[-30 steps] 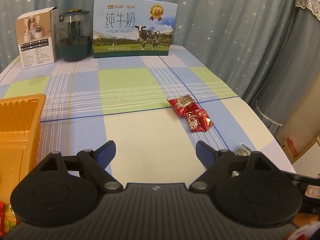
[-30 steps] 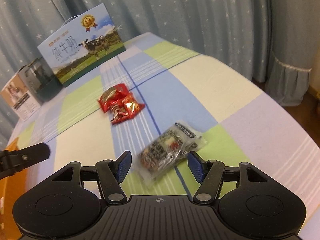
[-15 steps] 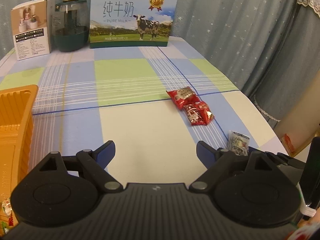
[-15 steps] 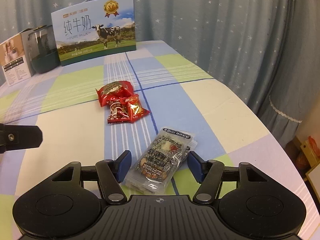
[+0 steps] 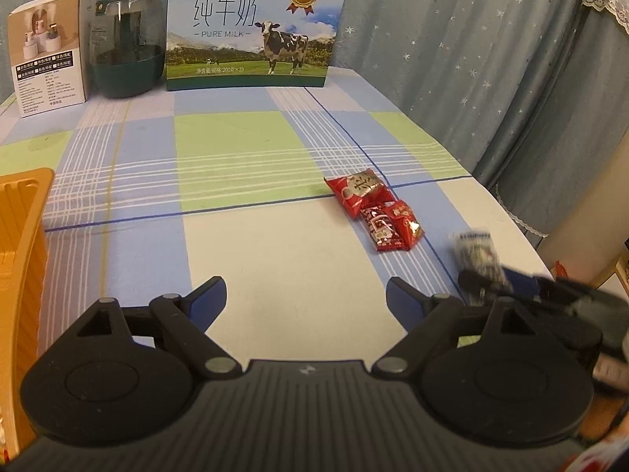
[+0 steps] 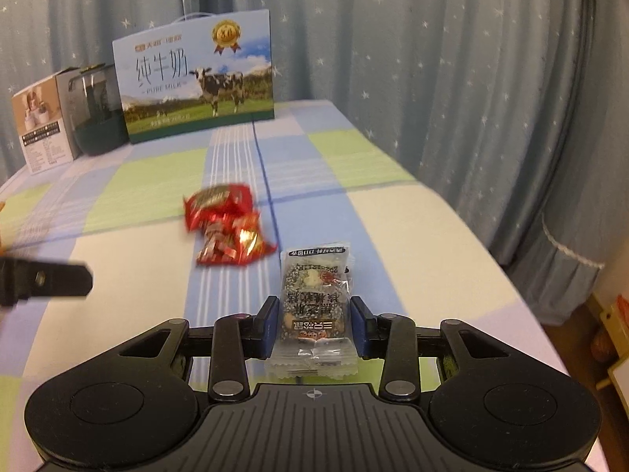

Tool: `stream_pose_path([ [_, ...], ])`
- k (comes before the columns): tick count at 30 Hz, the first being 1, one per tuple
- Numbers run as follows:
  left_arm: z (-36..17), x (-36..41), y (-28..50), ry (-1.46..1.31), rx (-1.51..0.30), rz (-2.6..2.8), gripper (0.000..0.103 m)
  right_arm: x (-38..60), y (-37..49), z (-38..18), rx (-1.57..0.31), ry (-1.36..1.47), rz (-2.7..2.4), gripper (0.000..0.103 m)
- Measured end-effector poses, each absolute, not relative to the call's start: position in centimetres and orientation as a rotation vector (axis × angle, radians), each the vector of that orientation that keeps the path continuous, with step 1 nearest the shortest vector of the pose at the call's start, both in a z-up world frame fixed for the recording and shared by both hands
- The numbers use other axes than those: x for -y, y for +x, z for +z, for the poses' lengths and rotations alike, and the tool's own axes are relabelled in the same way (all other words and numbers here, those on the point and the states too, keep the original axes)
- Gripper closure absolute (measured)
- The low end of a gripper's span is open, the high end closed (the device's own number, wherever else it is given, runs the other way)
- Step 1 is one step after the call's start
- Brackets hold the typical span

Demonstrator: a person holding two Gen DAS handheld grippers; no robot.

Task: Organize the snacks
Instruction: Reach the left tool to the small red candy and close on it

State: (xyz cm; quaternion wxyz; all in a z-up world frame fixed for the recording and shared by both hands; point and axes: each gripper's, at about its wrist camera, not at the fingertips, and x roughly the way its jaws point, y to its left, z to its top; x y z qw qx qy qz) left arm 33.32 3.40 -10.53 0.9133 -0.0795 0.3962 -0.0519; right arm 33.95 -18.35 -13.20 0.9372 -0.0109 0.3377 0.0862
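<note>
A checked cloth covers the table (image 5: 243, 259), ringed by starry blue curtains (image 5: 452, 59), where the left tool (image 5: 306, 295) gapes empty and the right tool (image 6: 313, 324), just closing, pinches a clear snack packet (image 6: 314, 295).

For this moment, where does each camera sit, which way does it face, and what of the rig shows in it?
Left wrist: on the left gripper, jaws wide and empty, facing the milk box; the right gripper shows at right.
Right wrist: on the right gripper, its jaws just closing around the clear packet; a left finger shows at left.
Shared: milk box, red packets, clear packet, table.
</note>
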Motion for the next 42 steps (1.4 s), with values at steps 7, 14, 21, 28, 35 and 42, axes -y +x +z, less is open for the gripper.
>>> stream_pose_path([
  [7, -11.0, -4.2, 34.6, -0.196, -0.805, -0.109, 0.016, 17.2, 38.3, -14.4, -0.704, -0.1, 0.273, 0.065],
  [14, -11.3, -3.7, 35.7, -0.179, -0.788, -0.162, 0.021, 15.9, 36.2, -14.2, -0.715, -0.088, 0.537, 0.065],
  [21, -13.1, -2.4, 37.0, -0.172, -0.801, -0.243, 0.05, 17.6, 35.2, -13.7, -0.701, -0.005, 0.393, 0.065],
  [28, -14.2, 0.1, 38.0, -0.107, -0.779, -0.276, 0.062, 19.6, 34.1, -13.1, -0.695, 0.026, 0.344, 0.065],
  [35, -14.6, 0.8, 38.2, -0.099, -0.761, -0.25, 0.069, 20.1, 33.5, -13.5, -0.71, 0.043, 0.33, 0.065],
  [42, -14.1, 0.9, 37.5, -0.076, -0.803, -0.298, 0.081, 19.8, 32.8, -13.3, -0.716, 0.047, 0.341, 0.065],
])
